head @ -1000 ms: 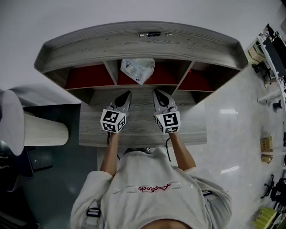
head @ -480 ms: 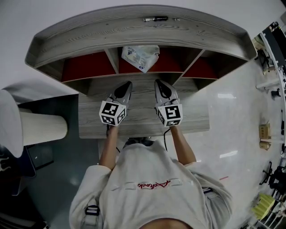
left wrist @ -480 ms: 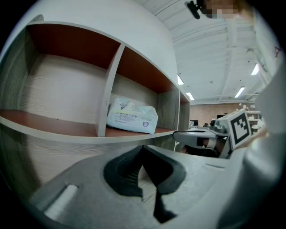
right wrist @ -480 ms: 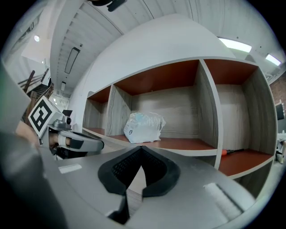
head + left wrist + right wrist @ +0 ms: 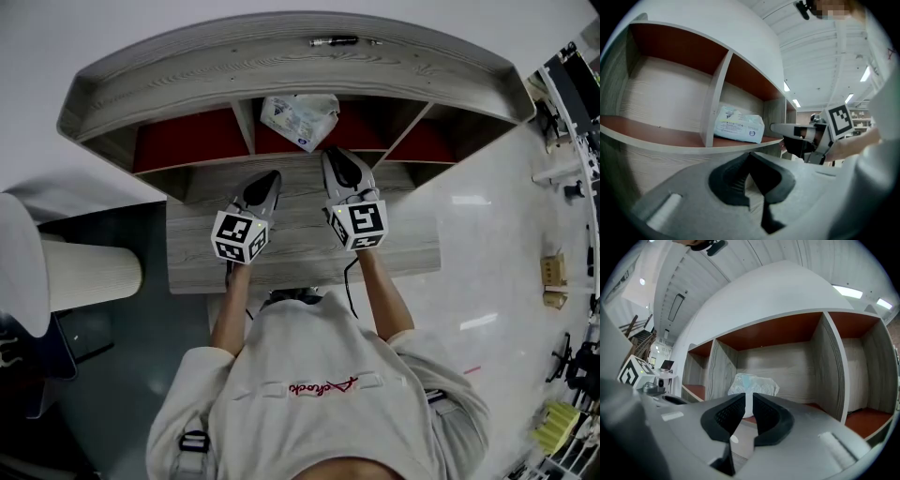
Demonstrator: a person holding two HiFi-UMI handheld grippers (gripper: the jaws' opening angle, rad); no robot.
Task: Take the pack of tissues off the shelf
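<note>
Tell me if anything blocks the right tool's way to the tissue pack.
Nothing visible does. The right tool points straight at the tissue pack in the middle compartment, open air between them; the dividers stand off to the sides. Its jaws have just been opening, with nothing between them.

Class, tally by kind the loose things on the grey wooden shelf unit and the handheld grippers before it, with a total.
White plastic pack of tissues: 1
Dark pen-like object: 1
Grey handheld grippers: 2, left gripper and right gripper; its jaws have just been opening, nothing between them
Total: 4
</note>
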